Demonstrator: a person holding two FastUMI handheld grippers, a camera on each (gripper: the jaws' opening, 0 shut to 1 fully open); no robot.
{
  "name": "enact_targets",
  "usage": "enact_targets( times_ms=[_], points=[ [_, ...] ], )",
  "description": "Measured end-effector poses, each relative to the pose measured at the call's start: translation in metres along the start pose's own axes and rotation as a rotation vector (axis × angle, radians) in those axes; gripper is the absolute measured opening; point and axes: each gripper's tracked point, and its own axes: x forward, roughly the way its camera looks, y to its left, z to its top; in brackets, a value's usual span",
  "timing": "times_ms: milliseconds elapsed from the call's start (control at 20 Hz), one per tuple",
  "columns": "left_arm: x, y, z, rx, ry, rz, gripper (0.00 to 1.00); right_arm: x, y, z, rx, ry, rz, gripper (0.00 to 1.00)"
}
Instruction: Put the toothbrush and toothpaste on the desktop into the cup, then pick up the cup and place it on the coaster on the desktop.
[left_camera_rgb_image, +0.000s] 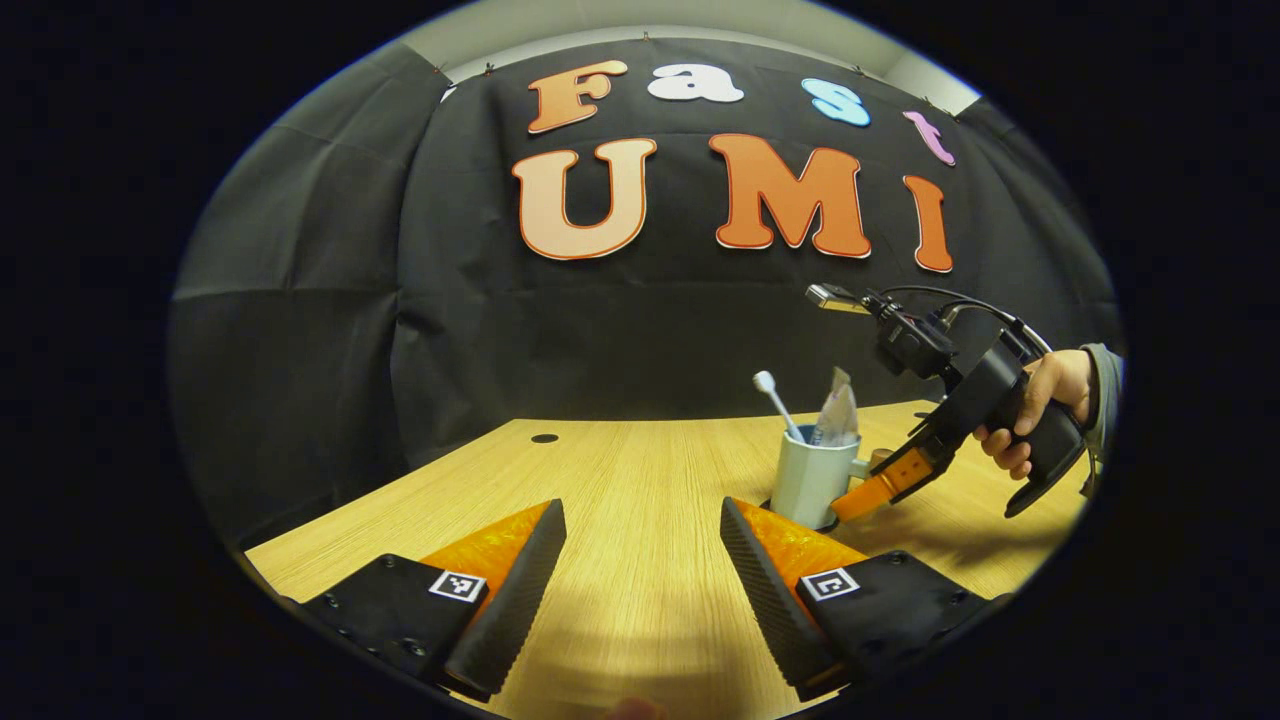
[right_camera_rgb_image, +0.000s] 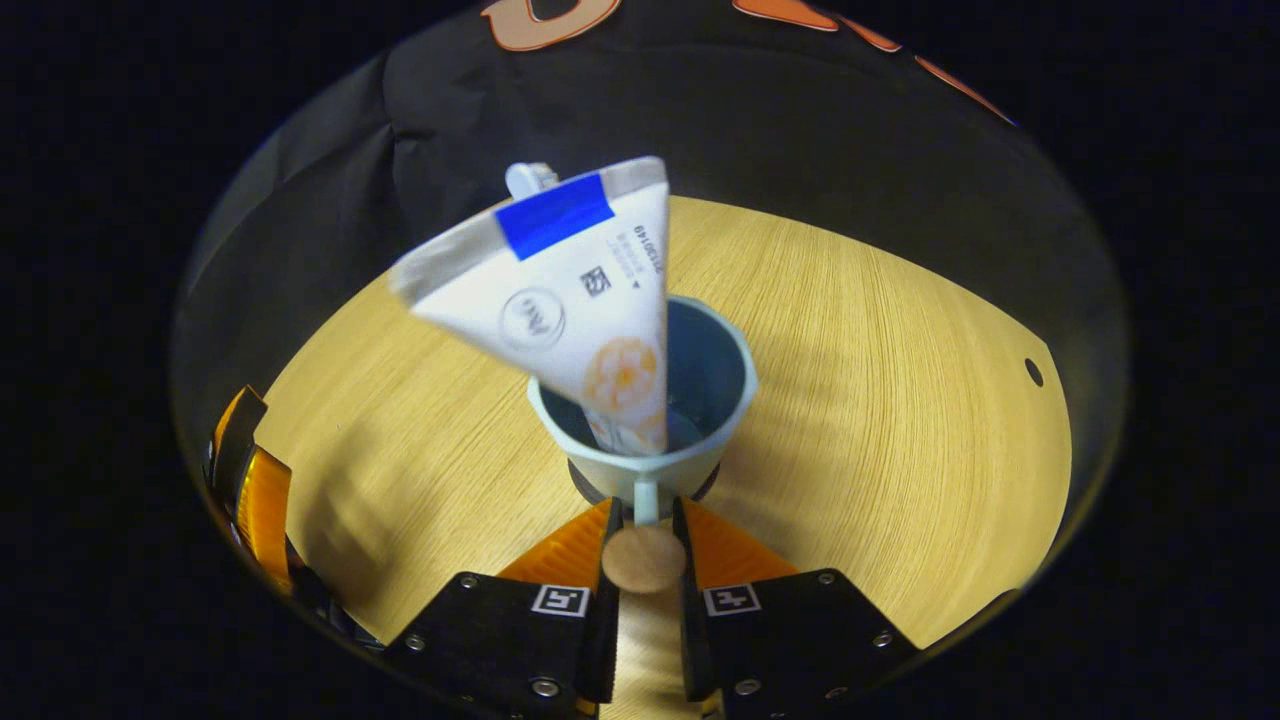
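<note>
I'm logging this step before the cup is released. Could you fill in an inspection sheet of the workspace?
Surface: wooden desktop, one small hole.
Job's things: toothbrush and toothpaste stand in the cup; cup sits on a dark coaster.
Clutter: nothing seen.
Grippers: right tool shut on the cup handle; left tool open over bare wood.
Cables: black cable on right tool.
Surroundings: black cloth wall.
</note>
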Motion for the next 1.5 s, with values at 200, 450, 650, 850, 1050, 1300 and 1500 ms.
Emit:
enact_targets(
  times_ms=[200,450,650,850,1050,1300,1500],
  points=[
    [0.001,-0.005,0.002,-0.007,0.004,-0.001,0.99,-0.027,0.005,0.013,-0.019,-0.066,0.045,0.3],
    [-0.001,-0.02,0.014,-0.015,-0.015,-0.016,0.99,-0.056,-0.009,0.019,0.006,-0.171,0.043,0.51],
    [-0.001,-0.037,0.029,-0.023,-0.037,-0.039,0.98,-0.087,-0.022,0.024,-0.017,-0.275,0.014,0.7],
    [-0.002,-0.056,0.047,-0.035,-0.055,-0.062,0.99,-0.114,-0.042,0.021,-0.004,-0.354,-0.034,0.73],
    [-0.001,-0.078,0.07,-0.022,-0.079,-0.09,0.99,-0.143,-0.061,0.015,-0.007,-0.446,-0.076,0.74],
    [0.004,-0.107,0.094,-0.023,-0.107,-0.131,0.98,-0.178,-0.092,-0.007,-0.014,-0.484,-0.153,0.76],
    [0.014,-0.125,0.111,-0.016,-0.135,-0.164,0.99,-0.203,-0.117,-0.009,-0.005,-0.543,-0.213,0.76]
  ],
)
